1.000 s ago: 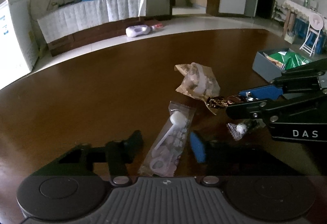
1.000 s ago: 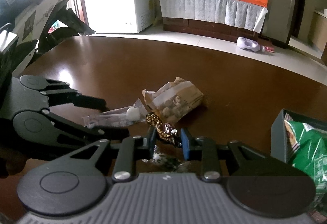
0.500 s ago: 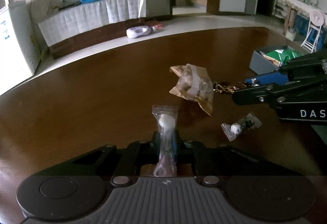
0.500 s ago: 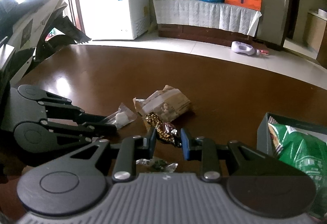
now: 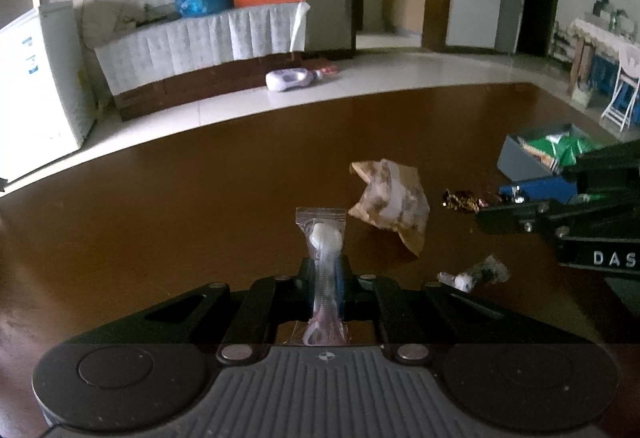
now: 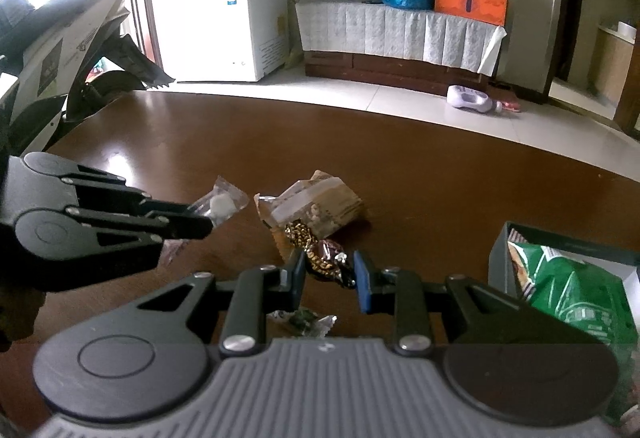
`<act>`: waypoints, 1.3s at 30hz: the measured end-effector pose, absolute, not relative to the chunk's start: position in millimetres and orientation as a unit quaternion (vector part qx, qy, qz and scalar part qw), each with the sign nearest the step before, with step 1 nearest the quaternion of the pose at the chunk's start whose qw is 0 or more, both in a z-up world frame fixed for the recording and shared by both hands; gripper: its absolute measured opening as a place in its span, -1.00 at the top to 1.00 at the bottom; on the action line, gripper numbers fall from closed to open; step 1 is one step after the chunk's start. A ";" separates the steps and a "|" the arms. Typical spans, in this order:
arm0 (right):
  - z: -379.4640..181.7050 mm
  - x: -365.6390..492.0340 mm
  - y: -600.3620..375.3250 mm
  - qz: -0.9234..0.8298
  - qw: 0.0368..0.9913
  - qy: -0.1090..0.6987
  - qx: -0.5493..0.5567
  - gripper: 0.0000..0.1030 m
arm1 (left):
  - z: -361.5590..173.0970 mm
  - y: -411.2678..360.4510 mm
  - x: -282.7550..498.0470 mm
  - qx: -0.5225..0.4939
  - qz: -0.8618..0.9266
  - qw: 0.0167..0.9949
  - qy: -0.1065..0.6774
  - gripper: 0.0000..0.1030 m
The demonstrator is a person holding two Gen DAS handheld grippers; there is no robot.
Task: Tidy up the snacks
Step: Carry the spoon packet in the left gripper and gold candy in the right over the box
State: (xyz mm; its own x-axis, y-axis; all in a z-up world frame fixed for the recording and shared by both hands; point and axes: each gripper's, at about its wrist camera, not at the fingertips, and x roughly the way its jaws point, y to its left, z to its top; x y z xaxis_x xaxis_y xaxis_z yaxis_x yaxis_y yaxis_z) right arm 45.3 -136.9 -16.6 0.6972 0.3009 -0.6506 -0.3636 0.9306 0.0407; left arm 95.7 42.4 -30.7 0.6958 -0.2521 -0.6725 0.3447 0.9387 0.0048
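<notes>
My left gripper (image 5: 324, 278) is shut on a clear plastic snack packet (image 5: 322, 238) with a white sweet inside; the packet sticks up past the pads, lifted off the brown table (image 5: 200, 198). The same packet (image 6: 220, 202) shows at the left gripper's tips in the right wrist view. My right gripper (image 6: 330, 270) is shut on a dark brown and gold wrapped candy (image 6: 320, 258), also seen at its tips as the candy (image 5: 464, 198). A tan crumpled snack bag (image 5: 390, 202) lies between the two grippers. A small clear packet (image 5: 474, 274) with a dark and white sweet lies near the front.
A grey box (image 6: 504, 262) holding a green snack bag (image 6: 576, 286) stands at the table's right. Beyond the far table edge are tiled floor, a white freezer (image 6: 224, 18) and a cloth-covered cabinet (image 6: 400, 30).
My left gripper closed on the clear packet and lifted it upright off the table. My right gripper rose slightly with the candy still held.
</notes>
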 end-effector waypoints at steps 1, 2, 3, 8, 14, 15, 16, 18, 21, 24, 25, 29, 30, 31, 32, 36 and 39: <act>-15.6 44.2 -137.2 0.180 0.921 0.343 -0.046 0.49 | -29.1 43.4 95.2 0.061 -0.164 0.919 0.353 0.78; -15.9 44.0 -136.4 0.180 0.921 0.342 -0.047 0.49 | -28.2 43.9 94.4 0.058 -0.164 0.920 0.351 0.78; -15.1 43.1 -136.7 0.179 0.922 0.341 -0.047 0.49 | -26.9 44.4 94.0 0.056 -0.163 0.921 0.349 0.78; -9.3 38.3 -139.1 0.175 0.926 0.332 -0.046 0.49 | -19.4 42.7 92.7 0.049 -0.168 0.923 0.342 0.78; -1.6 30.2 -146.3 0.171 0.929 0.324 -0.042 0.49 | -11.6 33.3 89.4 0.051 -0.176 0.927 0.328 0.78; -0.8 29.3 -148.3 0.170 0.930 0.324 -0.040 0.49 | -10.2 30.5 88.8 0.052 -0.179 0.927 0.326 0.78; 0.0 28.6 -150.1 0.170 0.930 0.323 -0.038 0.49 | -9.2 27.2 88.8 0.053 -0.183 0.927 0.324 0.78; 2.6 26.6 -153.7 0.168 0.931 0.322 -0.036 0.49 | -7.4 21.1 88.9 0.056 -0.189 0.927 0.320 0.78; 5.7 23.0 -158.5 0.163 0.933 0.320 -0.036 0.49 | -6.4 10.2 86.5 0.057 -0.198 0.926 0.317 0.78; 8.1 18.9 -164.6 0.159 0.934 0.318 -0.037 0.49 | -6.2 2.5 87.1 0.060 -0.204 0.924 0.317 0.77; 9.2 17.8 -167.0 0.158 0.934 0.317 -0.036 0.49 | -6.3 0.4 87.6 0.060 -0.205 0.924 0.317 0.77; 12.8 14.3 -176.8 0.150 0.937 0.315 -0.034 0.49 | -6.6 -7.3 88.0 0.062 -0.207 0.923 0.317 0.77; 13.9 13.1 -178.9 0.149 0.937 0.314 -0.034 0.49 | -6.8 -9.2 88.3 0.063 -0.207 0.923 0.317 0.77; 14.8 12.0 -180.9 0.147 0.938 0.313 -0.034 0.49 | -7.0 -10.9 88.3 0.063 -0.207 0.923 0.318 0.77; 15.6 10.8 -183.0 0.146 0.938 0.313 -0.034 0.49 | -7.2 -12.0 88.5 0.063 -0.208 0.923 0.318 0.77; 18.1 6.0 -191.1 0.139 0.940 0.311 -0.033 0.49 | -5.4 -16.6 87.7 0.063 -0.213 0.923 0.314 0.77; 20.5 1.7 -196.4 0.135 0.941 0.308 -0.032 0.49 | -4.6 -20.0 87.3 0.063 -0.216 0.923 0.311 0.77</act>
State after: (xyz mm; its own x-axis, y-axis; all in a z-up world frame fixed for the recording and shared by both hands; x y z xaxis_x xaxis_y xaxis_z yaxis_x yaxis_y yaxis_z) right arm 1.7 -196.4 20.5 0.7734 0.2336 -0.5894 -0.2735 0.9616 0.0222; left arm 87.3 -20.0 -4.6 0.7129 -0.3606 -0.6014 0.4385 0.8985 -0.0190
